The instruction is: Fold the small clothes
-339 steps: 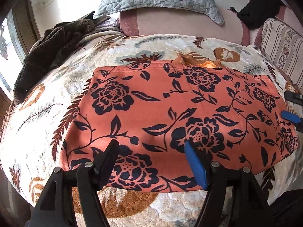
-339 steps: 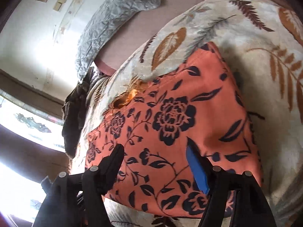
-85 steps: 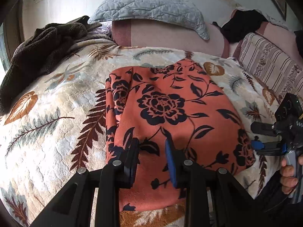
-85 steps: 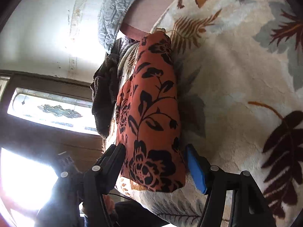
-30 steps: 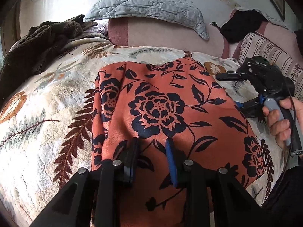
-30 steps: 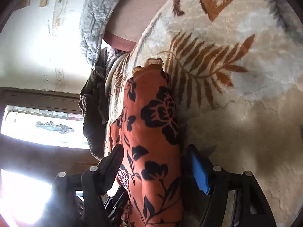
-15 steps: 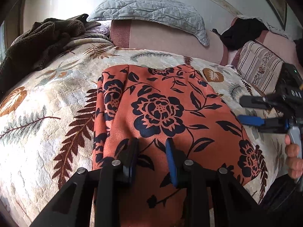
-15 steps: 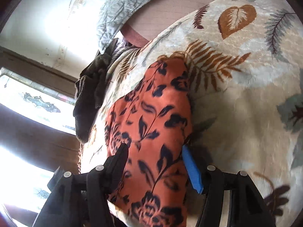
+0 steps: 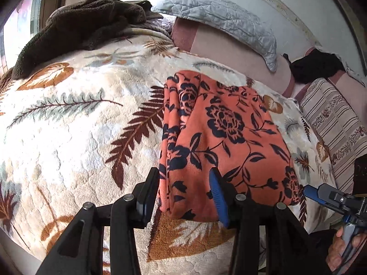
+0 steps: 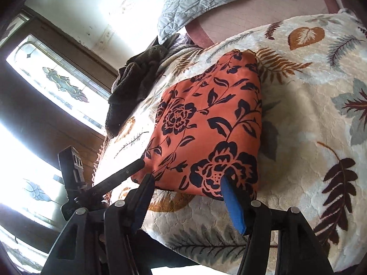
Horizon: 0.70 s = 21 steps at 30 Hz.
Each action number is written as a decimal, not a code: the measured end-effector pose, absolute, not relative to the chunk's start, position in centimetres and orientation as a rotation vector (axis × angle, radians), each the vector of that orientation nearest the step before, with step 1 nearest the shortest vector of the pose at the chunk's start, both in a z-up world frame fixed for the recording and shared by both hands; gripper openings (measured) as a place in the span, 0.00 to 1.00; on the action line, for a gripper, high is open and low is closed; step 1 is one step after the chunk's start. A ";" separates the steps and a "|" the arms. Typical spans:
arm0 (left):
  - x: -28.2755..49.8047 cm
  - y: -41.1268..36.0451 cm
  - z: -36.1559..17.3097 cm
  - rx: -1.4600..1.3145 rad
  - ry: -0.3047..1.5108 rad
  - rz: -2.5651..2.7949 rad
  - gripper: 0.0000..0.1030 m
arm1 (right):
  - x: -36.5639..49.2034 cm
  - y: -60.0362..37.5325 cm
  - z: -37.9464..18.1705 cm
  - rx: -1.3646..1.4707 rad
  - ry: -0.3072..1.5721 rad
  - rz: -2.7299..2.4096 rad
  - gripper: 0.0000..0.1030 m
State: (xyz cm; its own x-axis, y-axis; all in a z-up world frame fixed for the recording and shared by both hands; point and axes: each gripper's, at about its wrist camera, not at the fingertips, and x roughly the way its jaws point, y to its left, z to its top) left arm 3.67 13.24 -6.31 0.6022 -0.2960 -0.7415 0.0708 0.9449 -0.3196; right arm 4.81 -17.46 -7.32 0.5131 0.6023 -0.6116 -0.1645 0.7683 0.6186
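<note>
Left wrist view: folded orange cloth (image 9: 220,142) lies on the leaf-print blanket (image 9: 75,123), near its front edge. Left gripper (image 9: 185,194), jaws opening, straddles the cloth's near-left corner without pressing it. Right wrist view: right gripper (image 10: 188,197) stands apart-jawed before the cloth's (image 10: 213,126) near edge, holding nothing.

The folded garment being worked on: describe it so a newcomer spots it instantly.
Start at the leaf-print bedspread covering the bed. On it, near its front edge, lies the folded garment. It alone is orange with dark navy roses; the brown fleece sits far back.
</note>
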 end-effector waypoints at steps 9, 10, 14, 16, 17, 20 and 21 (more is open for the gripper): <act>13.9 12.9 -6.6 -0.330 0.979 -0.316 0.45 | 6.7 -20.6 -8.2 0.627 0.899 0.493 0.63; 15.4 13.0 -7.2 -0.346 0.999 -0.323 0.45 | 6.8 -21.0 -8.4 0.632 0.903 0.486 0.63; 20.0 13.6 -9.7 -0.379 1.060 -0.319 0.43 | 6.2 -22.3 -8.8 0.631 0.924 0.442 0.63; 20.8 14.2 -10.2 -0.434 1.060 -0.347 0.41 | 5.6 -22.9 -8.9 0.641 0.948 0.420 0.64; 21.0 14.4 -10.3 -0.449 1.057 -0.356 0.39 | 5.2 -23.0 -8.6 0.631 0.951 0.409 0.64; 20.6 14.6 -10.4 -0.455 1.041 -0.381 0.39 | 3.7 -23.6 -7.6 0.616 0.946 0.368 0.64; 20.3 14.6 -10.1 -0.445 1.023 -0.381 0.39 | 3.2 -23.7 -7.1 0.618 0.939 0.354 0.64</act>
State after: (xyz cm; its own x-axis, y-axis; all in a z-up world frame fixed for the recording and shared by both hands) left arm 20.32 14.56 -10.13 0.4702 -0.5012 -0.7264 0.0968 0.8474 -0.5220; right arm 3.19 -23.73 -7.11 0.5519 0.5357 -0.6390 -0.0190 0.7742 0.6326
